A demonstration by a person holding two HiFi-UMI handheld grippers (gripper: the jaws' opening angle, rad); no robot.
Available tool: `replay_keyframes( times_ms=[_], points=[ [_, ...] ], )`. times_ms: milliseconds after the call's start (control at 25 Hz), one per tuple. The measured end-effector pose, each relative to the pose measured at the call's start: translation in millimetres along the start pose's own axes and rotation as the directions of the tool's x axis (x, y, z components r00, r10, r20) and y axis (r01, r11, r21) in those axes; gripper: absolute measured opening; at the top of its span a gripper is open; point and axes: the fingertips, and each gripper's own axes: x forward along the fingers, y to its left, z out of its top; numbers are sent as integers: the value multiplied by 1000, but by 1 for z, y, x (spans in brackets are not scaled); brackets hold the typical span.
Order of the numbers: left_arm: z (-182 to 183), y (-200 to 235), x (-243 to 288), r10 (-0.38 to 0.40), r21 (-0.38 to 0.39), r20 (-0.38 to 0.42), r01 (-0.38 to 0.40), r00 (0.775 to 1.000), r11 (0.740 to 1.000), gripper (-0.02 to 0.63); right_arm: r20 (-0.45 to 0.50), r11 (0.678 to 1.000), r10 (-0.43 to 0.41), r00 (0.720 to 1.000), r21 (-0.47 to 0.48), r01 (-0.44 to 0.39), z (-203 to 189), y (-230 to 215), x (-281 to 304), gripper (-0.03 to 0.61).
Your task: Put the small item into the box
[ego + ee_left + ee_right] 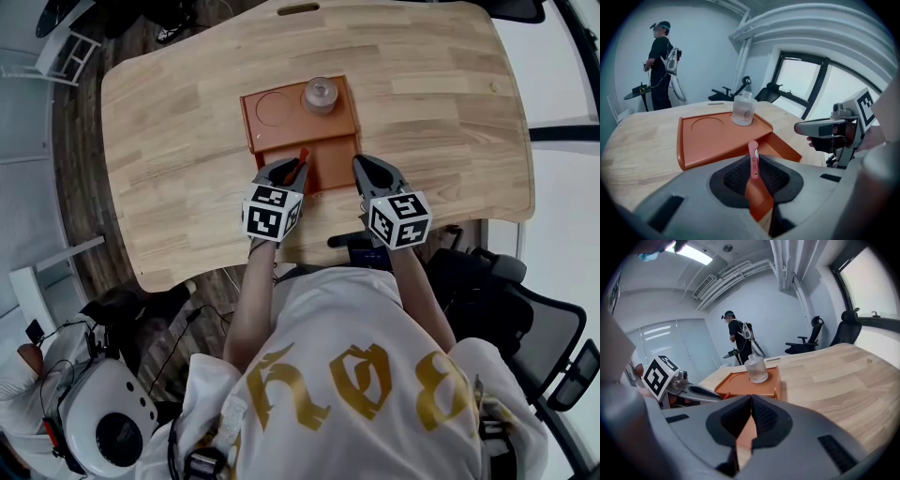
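An orange box (281, 124) lies on the wooden table (178, 150), with a round recess in its raised top and a lower compartment (330, 165) at its near side. A clear glass bottle (320, 95) stands on the box's far right corner. My left gripper (292, 171) is shut on a small, thin red item (753, 160) that sticks up between the jaws, just over the box's near left edge. My right gripper (367, 172) is at the box's near right corner, its jaws shut together with nothing between them (751, 400).
A person (661, 61) wearing a headset and backpack stands beyond the table's far end. Office chairs (848, 329) stand by the windows. A dark chair (525, 309) is at my right, and the table's near edge (225, 267) is under my arms.
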Motion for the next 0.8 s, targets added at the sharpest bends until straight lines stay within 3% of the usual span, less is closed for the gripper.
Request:
replay_keyframes(
  times_ms=[440,800],
  points=[
    [-16,0,27,-11,17,-129,14,992,1000,58,-23,1000,-22,999,7,23,-6,-19,4,12],
    [-32,-6,44,-65,20,-233,72,970,997,58,-44,999,-21,999,23,22,-12,-27,14,12]
  ],
)
